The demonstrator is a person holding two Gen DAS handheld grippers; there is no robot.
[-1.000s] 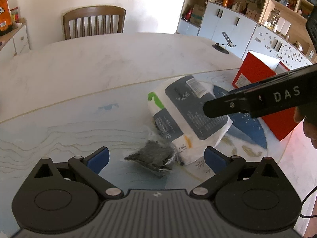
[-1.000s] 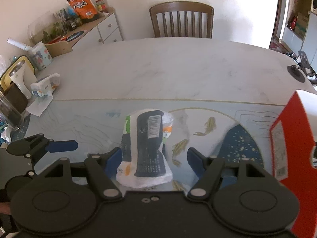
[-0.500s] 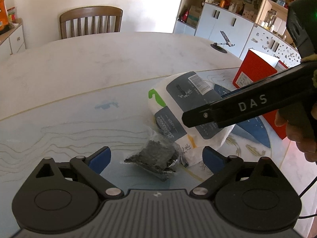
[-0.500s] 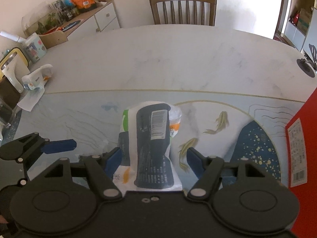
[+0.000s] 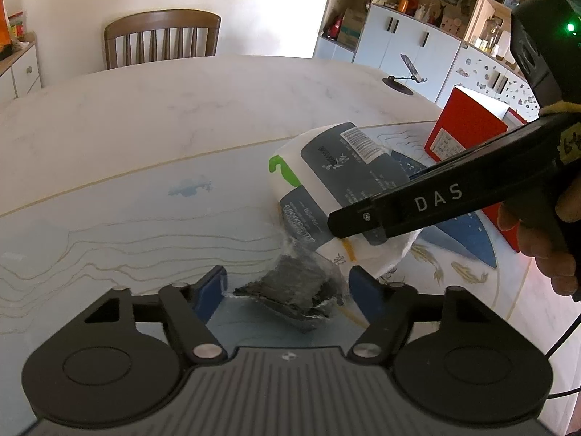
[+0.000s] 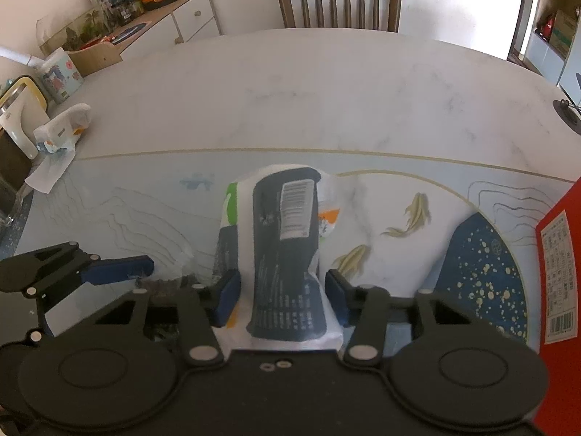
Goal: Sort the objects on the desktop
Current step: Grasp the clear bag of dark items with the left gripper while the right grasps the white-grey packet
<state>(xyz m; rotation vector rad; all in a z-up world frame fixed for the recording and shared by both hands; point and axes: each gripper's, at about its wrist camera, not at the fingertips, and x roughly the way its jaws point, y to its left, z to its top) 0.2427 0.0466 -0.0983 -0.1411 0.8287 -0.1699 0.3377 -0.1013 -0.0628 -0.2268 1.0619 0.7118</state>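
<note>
A white, dark-grey and green tissue pack (image 5: 326, 167) lies on the printed table mat (image 5: 109, 236). In the right wrist view my right gripper (image 6: 282, 296) straddles the tissue pack (image 6: 287, 218). Its jaws are closing, and the blue pads pinch the pack's near end. A small clear packet of dark contents (image 5: 294, 283) lies against the pack's near-left corner. My left gripper (image 5: 288, 292) is around it, jaws closing, with a pad at each end of the packet. The right gripper's black finger (image 5: 417, 203) crosses above the pack. The left gripper's blue fingertip (image 6: 116, 272) shows at the left.
A red box (image 5: 464, 134) stands at the mat's right edge, also the red box (image 6: 559, 272). A person's hand (image 5: 544, 247) holds the right gripper. A phone stand (image 5: 399, 83) sits far right, a wooden chair (image 6: 337, 0) behind the table, and loose tissues (image 6: 61, 127) at the left edge.
Both grippers' jaws have narrowed: the left around the dark packet, the right onto the tissue pack, which now looks pinched. The right gripper has come lower and closer over the pack.
</note>
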